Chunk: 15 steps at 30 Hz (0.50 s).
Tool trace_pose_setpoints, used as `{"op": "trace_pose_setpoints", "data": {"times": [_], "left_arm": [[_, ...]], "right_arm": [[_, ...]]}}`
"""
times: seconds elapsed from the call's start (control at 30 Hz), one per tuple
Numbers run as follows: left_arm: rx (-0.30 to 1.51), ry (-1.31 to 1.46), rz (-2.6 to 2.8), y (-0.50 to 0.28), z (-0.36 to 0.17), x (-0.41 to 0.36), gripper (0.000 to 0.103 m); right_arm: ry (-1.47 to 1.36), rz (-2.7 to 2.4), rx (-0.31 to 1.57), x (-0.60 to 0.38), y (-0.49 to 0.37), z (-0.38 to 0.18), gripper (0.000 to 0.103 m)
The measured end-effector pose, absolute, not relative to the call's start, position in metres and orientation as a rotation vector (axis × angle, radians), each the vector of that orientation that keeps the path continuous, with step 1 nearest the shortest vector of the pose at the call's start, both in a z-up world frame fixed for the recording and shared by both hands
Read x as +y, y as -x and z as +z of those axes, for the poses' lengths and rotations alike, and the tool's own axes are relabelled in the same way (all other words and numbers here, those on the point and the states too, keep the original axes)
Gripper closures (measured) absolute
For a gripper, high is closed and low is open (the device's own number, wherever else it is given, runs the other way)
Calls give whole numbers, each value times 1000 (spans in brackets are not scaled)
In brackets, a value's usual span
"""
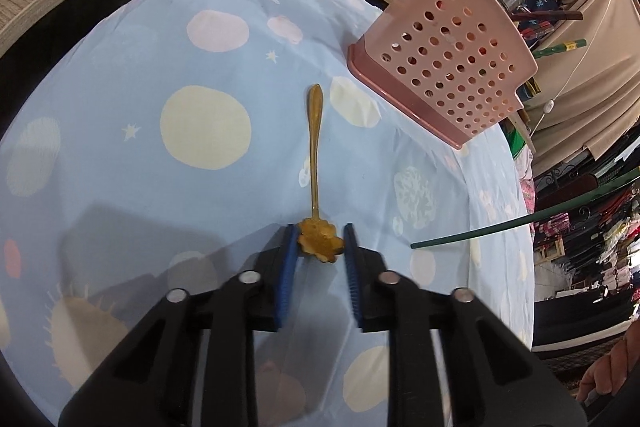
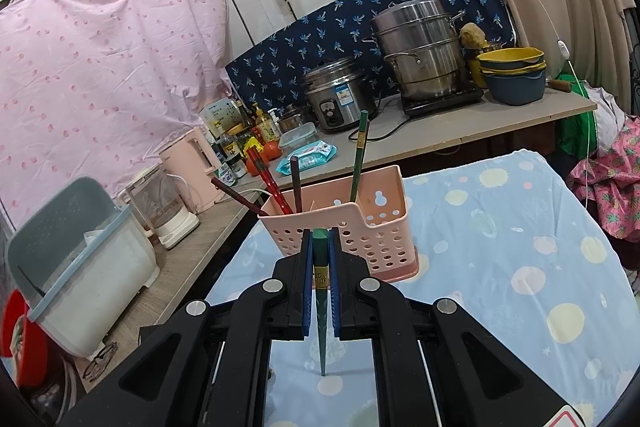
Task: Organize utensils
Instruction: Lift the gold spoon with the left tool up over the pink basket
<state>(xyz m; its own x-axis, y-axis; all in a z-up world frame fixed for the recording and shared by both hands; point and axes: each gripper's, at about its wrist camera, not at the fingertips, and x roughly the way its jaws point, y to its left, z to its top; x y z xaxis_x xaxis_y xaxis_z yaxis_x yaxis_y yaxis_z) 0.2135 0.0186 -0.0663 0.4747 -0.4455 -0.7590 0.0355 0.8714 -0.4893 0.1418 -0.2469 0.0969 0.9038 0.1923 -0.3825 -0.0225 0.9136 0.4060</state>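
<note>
A gold spoon with a flower-shaped bowl lies on the blue spotted tablecloth, handle pointing away. My left gripper has its blue pads against both sides of the bowl, shut on it, with the spoon resting on the cloth. The pink perforated utensil holder stands to the far right. In the right wrist view the holder contains red and brown chopsticks and one green chopstick. My right gripper is shut on another green chopstick, held tip down just in front of the holder. That chopstick reaches in from the right in the left wrist view.
A counter behind the table carries a rice cooker, a steel steamer pot, stacked bowls, a wipes pack and a pink kettle. A grey-lidded bin stands left. A hand shows low right.
</note>
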Motion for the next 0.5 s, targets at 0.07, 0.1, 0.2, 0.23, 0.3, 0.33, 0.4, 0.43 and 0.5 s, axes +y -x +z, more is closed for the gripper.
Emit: {"op": "trace_pose_setpoints", "data": {"times": [0.07,0.1,0.2,0.23,0.3,0.33,0.4,0.43,0.5], "left_arm": [[1043,439,-302,-213,-67,19,92],[1042,431,-301,-213,-67,19,94],[1038,393,-300,-212,-65,18,98],[1036,377,-302,-211,-63,17,99],[1027,340,-306,-207,-58,15,100],[1021,316,-308,-206,-54,14,102],[1004,269,-303,-202,-47,11,102],[991,243,-303,-199,-42,10,102],[973,208,-304,-194,-34,8,102]], "right_arm": [[-405,114,430,-246,-141,97,96],[-406,113,430,-246,-142,97,96],[-406,113,431,-246,-142,97,96],[-407,113,432,-246,-140,97,96],[-405,114,431,-245,-140,97,96],[-405,114,431,-246,-142,97,96],[-400,116,432,-244,-140,98,96],[-398,117,432,-243,-137,99,96],[-395,120,434,-242,-136,100,96]]}}
